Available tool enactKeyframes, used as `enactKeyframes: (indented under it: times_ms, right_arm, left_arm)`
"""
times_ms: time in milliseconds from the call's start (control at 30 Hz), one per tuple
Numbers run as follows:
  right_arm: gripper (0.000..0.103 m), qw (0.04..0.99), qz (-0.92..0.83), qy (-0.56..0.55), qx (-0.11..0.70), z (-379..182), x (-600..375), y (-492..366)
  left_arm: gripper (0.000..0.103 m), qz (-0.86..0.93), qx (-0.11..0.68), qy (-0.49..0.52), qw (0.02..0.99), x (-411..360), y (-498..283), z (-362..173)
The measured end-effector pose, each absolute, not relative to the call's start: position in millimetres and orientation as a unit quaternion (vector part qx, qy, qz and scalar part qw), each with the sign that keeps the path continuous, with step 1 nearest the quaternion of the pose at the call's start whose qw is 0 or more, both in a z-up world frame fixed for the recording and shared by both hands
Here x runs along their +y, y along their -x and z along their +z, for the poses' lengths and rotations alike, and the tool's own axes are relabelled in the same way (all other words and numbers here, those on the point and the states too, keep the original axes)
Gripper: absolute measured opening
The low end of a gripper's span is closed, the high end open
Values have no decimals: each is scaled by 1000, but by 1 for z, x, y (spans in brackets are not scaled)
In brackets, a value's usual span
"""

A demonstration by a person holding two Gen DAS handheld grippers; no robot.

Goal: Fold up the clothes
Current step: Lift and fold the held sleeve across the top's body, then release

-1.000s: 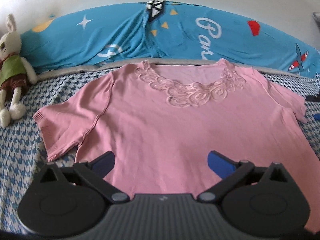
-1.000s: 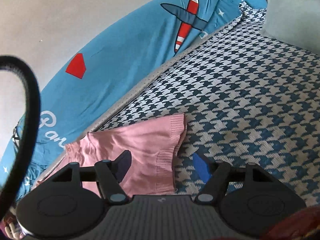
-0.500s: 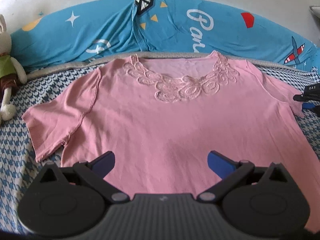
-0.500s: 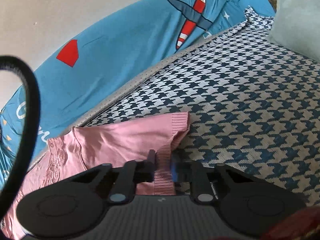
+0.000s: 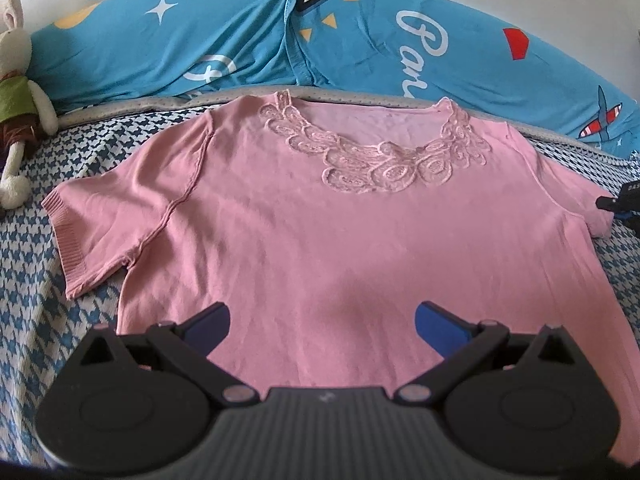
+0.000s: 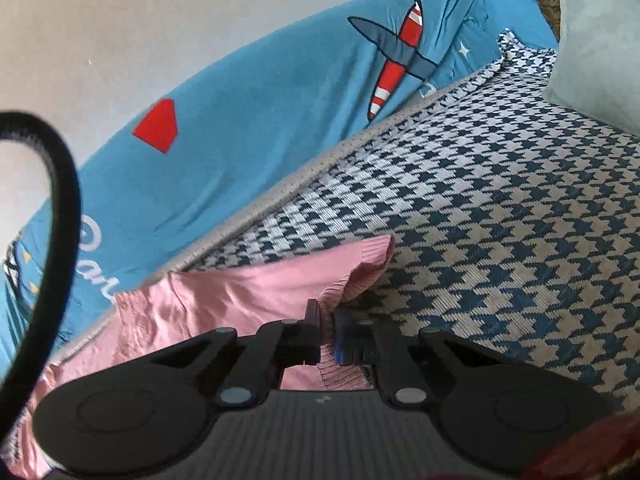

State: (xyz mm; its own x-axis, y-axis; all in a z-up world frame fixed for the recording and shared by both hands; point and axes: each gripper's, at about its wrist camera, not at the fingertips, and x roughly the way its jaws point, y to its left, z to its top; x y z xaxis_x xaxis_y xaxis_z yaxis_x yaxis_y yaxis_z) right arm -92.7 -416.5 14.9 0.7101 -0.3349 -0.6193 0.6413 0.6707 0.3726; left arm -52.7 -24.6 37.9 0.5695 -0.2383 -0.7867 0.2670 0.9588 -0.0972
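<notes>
Right wrist: right gripper (image 6: 328, 330) jaws pinching pink shirt (image 6: 248, 296) sleeve.

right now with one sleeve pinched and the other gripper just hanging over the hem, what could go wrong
The right gripper pinches only the ribbed cuff edge of the pink top, so it may slip out when lifted. The left gripper hangs open over the hem, holding nothing, so pulling the sleeve across could drag the whole top over the houndstooth cover and wrinkle it.
</notes>
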Motion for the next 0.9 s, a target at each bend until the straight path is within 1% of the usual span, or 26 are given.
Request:
enactKeyframes:
  times_ms: [267,400,600,700,767,900]
  right_arm:
    - [9,897,-248,-276,239,33,-404,84]
    - [9,919,-214,-238,231,46,-383,77]
    - [9,952,-116,-162,231,62,-330,67]
    - [9,958,-56,-126,253,57,-297,61]
    - [11,954,-12,-99,283,47,-278,56]
    - [11,937,45,-49,343,30,-254,50]
  left_arm:
    - [103,-138,444,-10,885,-23,51,38]
    - [103,-134,445,-6,885,-20,51,38]
    - [103,-125,448,6,885,-12,48,38]
    - [103,-121,450,13,885,-8,47,38]
    - [103,-119,451,20,884,-5,46,38]
    - [103,-118,453,28,883,-2,45,39]
